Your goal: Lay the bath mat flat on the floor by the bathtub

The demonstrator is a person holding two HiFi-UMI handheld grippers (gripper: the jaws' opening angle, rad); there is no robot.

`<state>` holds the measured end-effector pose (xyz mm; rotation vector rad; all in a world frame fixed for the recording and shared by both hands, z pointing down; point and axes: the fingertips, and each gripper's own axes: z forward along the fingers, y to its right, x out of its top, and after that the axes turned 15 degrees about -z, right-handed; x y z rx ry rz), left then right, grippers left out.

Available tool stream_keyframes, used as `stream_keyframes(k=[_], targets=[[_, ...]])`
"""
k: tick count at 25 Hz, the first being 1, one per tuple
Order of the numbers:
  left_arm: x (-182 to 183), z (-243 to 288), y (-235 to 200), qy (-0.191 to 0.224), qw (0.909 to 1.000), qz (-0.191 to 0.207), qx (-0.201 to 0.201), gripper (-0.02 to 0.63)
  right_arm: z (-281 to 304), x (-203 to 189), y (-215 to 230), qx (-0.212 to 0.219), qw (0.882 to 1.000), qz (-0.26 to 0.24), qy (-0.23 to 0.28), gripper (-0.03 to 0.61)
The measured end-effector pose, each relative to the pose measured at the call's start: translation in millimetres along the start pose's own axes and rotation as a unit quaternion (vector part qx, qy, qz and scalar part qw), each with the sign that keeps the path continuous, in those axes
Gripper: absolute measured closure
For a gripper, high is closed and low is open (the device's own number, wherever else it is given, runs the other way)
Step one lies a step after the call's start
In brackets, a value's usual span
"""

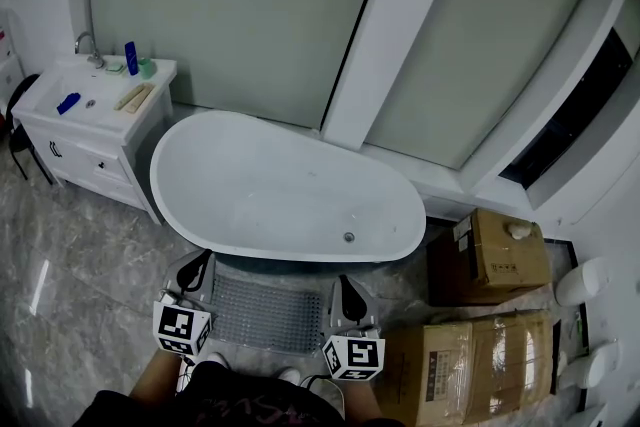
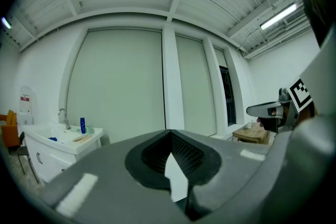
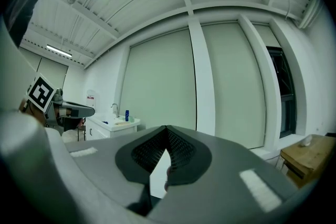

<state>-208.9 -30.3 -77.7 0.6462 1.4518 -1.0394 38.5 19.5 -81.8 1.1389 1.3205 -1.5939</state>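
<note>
A grey studded bath mat (image 1: 268, 313) lies flat on the marble floor, right against the front of the white bathtub (image 1: 285, 185). It sits between my two grippers as the head view shows them. Left gripper (image 1: 203, 260) (image 2: 169, 132) hovers over the mat's left edge, its jaws shut tip to tip with nothing showing between them. Right gripper (image 1: 343, 283) (image 3: 167, 127) is over the mat's right edge, also shut and empty. Both point level toward the wall behind the tub. The mat is hidden in both gripper views.
A white vanity (image 1: 90, 110) with a sink, tap and blue bottle (image 1: 131, 57) stands left of the tub. Cardboard boxes (image 1: 495, 250) (image 1: 470, 365) crowd the floor at right. My shoes (image 1: 215, 362) are at the mat's near edge.
</note>
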Motion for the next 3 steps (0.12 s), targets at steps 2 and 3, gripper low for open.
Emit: stream_keyframes(k=[2,3], targets=[[-0.1,0.6,-1.1,0.001,1.0,0.006,0.004,0.612,1.5,2.5,-0.6,0.001,1.0,-0.006,0.004,0.566],[-0.1,0.8,-1.7,0.001,0.9999,0.009,0.006,0.612,2.1,4.0,-0.8,0.001,1.0,-0.008,0.007,0.567]])
